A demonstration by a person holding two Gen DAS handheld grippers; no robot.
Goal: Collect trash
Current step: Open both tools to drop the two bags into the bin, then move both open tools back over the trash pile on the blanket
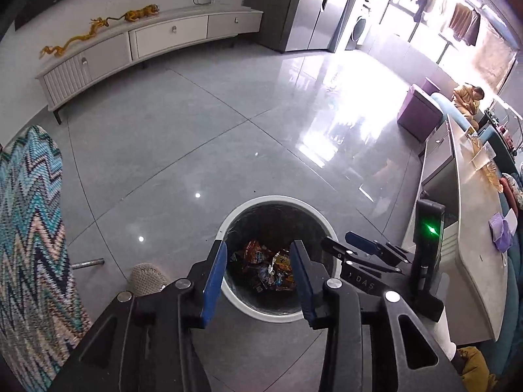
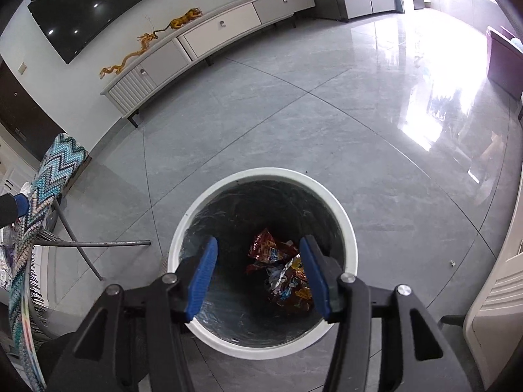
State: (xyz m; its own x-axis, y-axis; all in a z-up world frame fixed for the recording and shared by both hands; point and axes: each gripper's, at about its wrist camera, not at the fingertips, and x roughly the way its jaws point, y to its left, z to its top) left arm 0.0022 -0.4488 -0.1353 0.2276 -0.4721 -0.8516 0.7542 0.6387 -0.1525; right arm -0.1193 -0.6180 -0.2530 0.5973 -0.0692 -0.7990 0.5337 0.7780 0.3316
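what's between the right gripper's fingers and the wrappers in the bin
Nothing: in the right wrist view the right gripper is open above the bin, wrappers lying at its bottom.

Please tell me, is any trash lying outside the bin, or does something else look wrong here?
One small scrap lies on the floor to the right of the bin, apart from it. The wrappers sit inside the bin. Both grippers are open and empty.

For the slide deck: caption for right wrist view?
Open right tool above white bin holding snack wrappers.
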